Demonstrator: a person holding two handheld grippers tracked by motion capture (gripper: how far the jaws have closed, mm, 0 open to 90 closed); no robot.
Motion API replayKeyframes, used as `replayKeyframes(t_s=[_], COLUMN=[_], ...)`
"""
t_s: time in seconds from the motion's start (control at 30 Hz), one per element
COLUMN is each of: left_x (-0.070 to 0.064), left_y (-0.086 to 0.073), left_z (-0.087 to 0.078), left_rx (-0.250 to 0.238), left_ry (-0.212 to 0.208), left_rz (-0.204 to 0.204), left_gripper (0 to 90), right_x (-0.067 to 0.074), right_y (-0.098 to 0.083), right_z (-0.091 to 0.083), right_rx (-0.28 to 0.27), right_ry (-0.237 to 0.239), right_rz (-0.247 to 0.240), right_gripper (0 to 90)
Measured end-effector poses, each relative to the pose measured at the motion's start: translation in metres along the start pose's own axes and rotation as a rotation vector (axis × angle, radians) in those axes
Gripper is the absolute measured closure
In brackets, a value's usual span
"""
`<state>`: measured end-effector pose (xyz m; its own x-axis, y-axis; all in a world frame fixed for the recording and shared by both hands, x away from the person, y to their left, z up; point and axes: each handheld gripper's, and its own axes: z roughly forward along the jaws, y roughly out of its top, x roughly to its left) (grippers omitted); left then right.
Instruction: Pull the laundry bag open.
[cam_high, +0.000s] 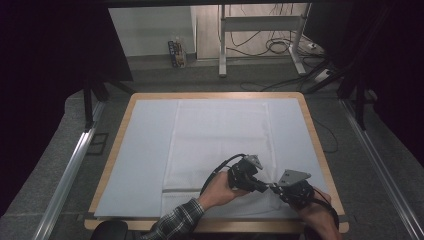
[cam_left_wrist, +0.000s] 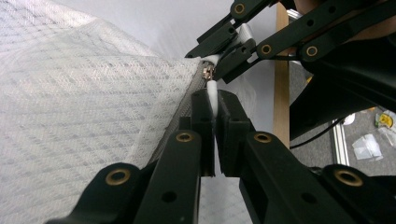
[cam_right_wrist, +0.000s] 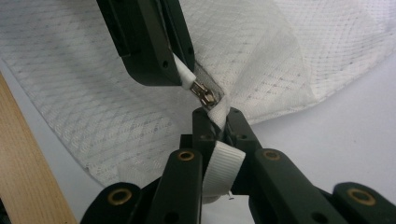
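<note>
Between the jaws of the left gripper (cam_left_wrist: 212, 105): a white tape end of the cloth cover (cam_high: 220, 145), pinched tight, pads nearly meeting on it. Just beyond the tips, a small metal zipper slider (cam_left_wrist: 208, 73) at the top of a grey zipper line along the cover's edge. Directly opposite, jaws of the right gripper (cam_right_wrist: 215, 116) clamped narrow on a strip of white webbing (cam_right_wrist: 224, 168) and a fold of the same cover, just beside the zipper slider. Tips of the 2 grippers almost touching, the slider between them, no more than a sliver of fabric apart.

Around the grip, white quilted cloth with a diamond pattern, lifted and creased at the near right corner, flat elsewhere. Beneath it, a pale blue sheet (cam_high: 145, 150) spread over a wooden table (cam_high: 312, 127), the wood showing as a rim all round. Seen from above, both grippers low over the near right part of the table, left hand (cam_high: 220, 190) in a plaid sleeve, right hand (cam_high: 320, 215) at the table's front edge. Beyond the table, grey floor, a metal stand and loose cables.
</note>
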<state>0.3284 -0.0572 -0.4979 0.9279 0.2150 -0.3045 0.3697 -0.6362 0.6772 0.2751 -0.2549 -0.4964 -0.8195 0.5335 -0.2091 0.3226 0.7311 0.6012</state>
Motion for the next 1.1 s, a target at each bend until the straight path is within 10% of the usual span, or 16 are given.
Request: replayKeyframes(t_s=[0.43,1.1], left_x=[-0.001,0.006], left_y=[-0.002,-0.028], left_z=[-0.003,-0.026], left_rx=[0.038,0.031], left_ry=[0.052,0.082], left_rz=[0.032,-0.030], left_gripper=[87.6,87.6], right_x=[-0.001,-0.004], right_y=[-0.001,-0.004], right_z=[0.000,-0.002], right_rx=[0.008,-0.001], right_ry=[0.003,0.013], right_rz=[0.017,0.052], right_gripper=[85.0,84.9])
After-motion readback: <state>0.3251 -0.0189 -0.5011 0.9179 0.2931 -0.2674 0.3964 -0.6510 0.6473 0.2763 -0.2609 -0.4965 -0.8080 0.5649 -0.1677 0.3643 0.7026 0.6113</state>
